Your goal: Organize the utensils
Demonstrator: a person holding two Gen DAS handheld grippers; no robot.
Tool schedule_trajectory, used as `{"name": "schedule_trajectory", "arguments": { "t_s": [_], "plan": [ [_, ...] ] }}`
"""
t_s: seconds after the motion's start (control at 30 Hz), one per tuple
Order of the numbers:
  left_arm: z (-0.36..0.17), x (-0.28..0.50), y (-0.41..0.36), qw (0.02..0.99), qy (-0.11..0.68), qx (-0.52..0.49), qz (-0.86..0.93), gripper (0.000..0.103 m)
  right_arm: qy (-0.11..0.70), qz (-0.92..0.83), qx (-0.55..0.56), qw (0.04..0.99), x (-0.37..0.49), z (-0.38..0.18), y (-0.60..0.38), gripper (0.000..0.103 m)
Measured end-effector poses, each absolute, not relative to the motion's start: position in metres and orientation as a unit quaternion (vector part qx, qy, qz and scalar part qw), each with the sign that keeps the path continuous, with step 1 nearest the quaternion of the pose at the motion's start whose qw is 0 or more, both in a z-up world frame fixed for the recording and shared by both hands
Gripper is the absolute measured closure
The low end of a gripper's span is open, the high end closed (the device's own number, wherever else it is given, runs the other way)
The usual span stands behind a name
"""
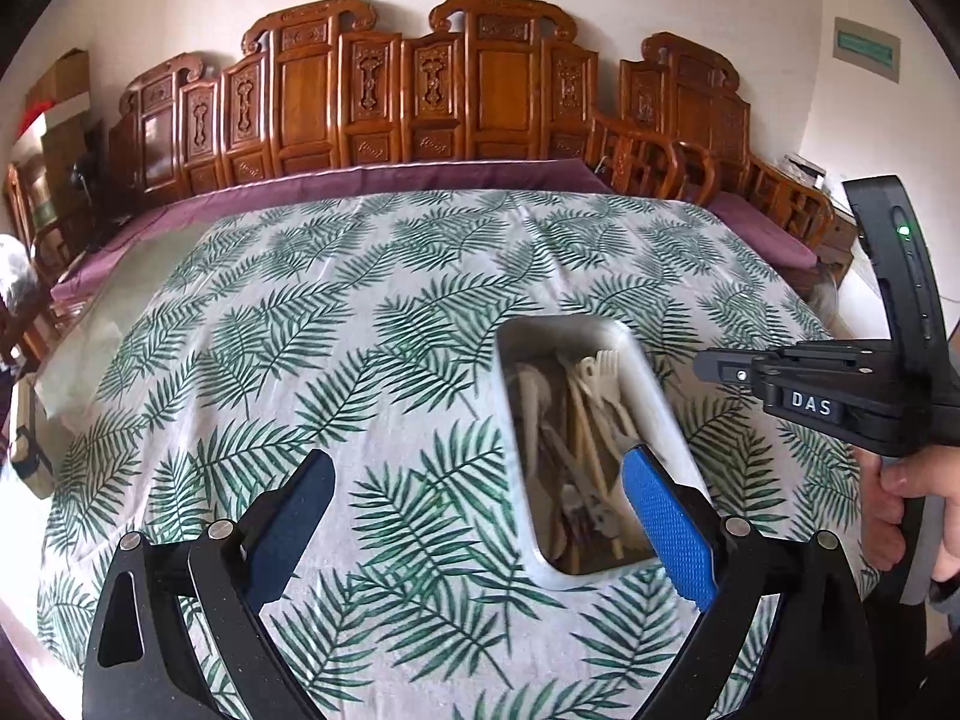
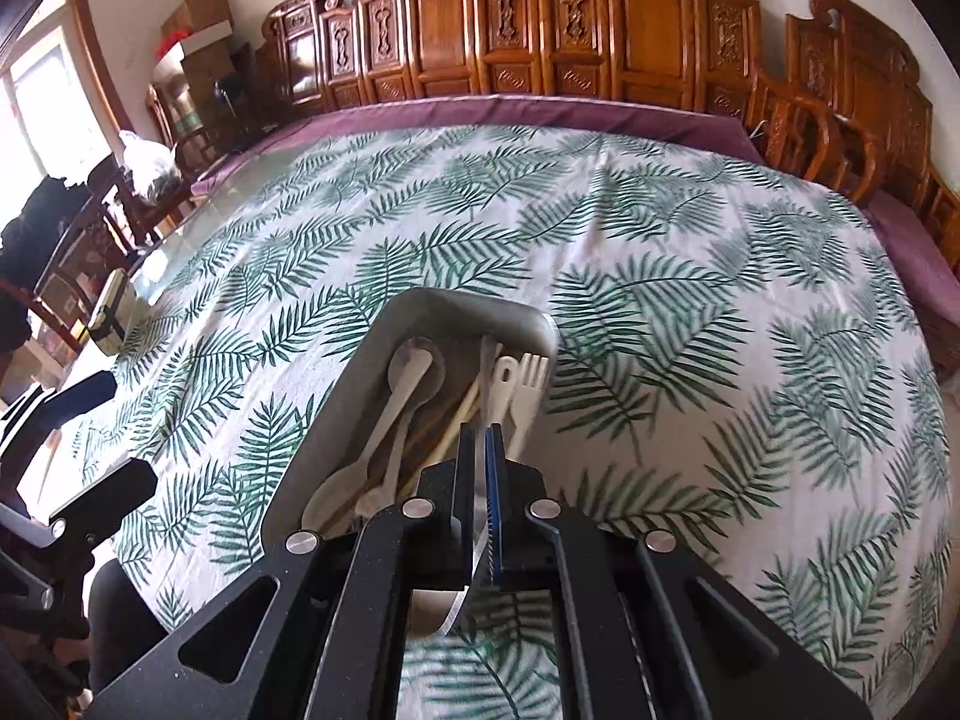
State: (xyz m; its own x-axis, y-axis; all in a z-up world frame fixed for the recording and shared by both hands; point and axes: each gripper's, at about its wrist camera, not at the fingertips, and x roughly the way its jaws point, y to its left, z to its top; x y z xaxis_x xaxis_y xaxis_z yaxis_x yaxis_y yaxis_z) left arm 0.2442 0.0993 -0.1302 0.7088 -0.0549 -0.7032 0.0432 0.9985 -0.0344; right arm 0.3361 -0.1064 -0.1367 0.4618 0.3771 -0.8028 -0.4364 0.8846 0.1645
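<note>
Metal tray [image 1: 513, 354], white plastic utensils [image 1: 591, 396] inside

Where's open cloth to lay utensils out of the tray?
Free: leaf-print tablecloth right of the metal tray, out to the table edge, and the wide stretch beyond it up to the purple cushion. Left of the tray is bare too, bordered by the left gripper. Crowded: inside the tray.

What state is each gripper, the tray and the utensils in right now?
left gripper: open, empty, over the tablecloth beside the tray.
right gripper: shut, nothing visibly held, above the tray.
metal tray: upright on the tablecloth, uncovered.
plastic utensils: piled loose inside the tray, unsorted.
</note>
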Motion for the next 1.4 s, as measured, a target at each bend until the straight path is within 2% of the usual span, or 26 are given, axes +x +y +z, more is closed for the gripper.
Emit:
{"name": "schedule_trajectory", "arguments": {
  "t_s": [0.03, 0.1, 0.17, 0.23, 0.37, 0.5, 0.93, 1.4],
  "plan": [
    [-0.127, 0.242, 0.095, 0.925, 0.379, -0.006, -0.028, 0.010, 0.458, 0.236, -0.031, 0.856, 0.333, -0.134, -0.111, 0.098],
    [-0.122, 0.238, 0.089, 0.926, 0.377, -0.004, -0.030, 0.010, 0.453, 0.231, -0.027, 0.861, 0.326, -0.129, -0.121, 0.088],
    [-0.115, 0.232, 0.082, 0.927, 0.373, -0.002, -0.030, 0.009, 0.441, 0.216, -0.026, 0.871, 0.316, -0.121, -0.135, 0.059],
    [-0.111, 0.226, 0.077, 0.930, 0.368, 0.001, -0.028, 0.008, 0.431, 0.206, -0.025, 0.878, 0.308, -0.115, -0.146, 0.052],
    [-0.103, 0.212, 0.064, 0.933, 0.359, 0.008, -0.028, 0.008, 0.419, 0.182, -0.021, 0.889, 0.290, -0.107, -0.167, 0.024],
    [-0.094, 0.198, 0.053, 0.937, 0.347, 0.017, -0.020, 0.008, 0.398, 0.168, -0.016, 0.902, 0.266, -0.099, -0.187, 0.005],
    [-0.073, 0.146, 0.039, 0.944, 0.329, 0.001, -0.010, 0.008, 0.352, 0.141, -0.006, 0.925, 0.191, -0.070, -0.221, 0.003],
    [-0.002, 0.090, 0.027, 0.966, 0.258, 0.006, 0.004, 0.008, 0.251, 0.156, 0.015, 0.955, 0.121, 0.015, -0.232, 0.003]
  ]
}}
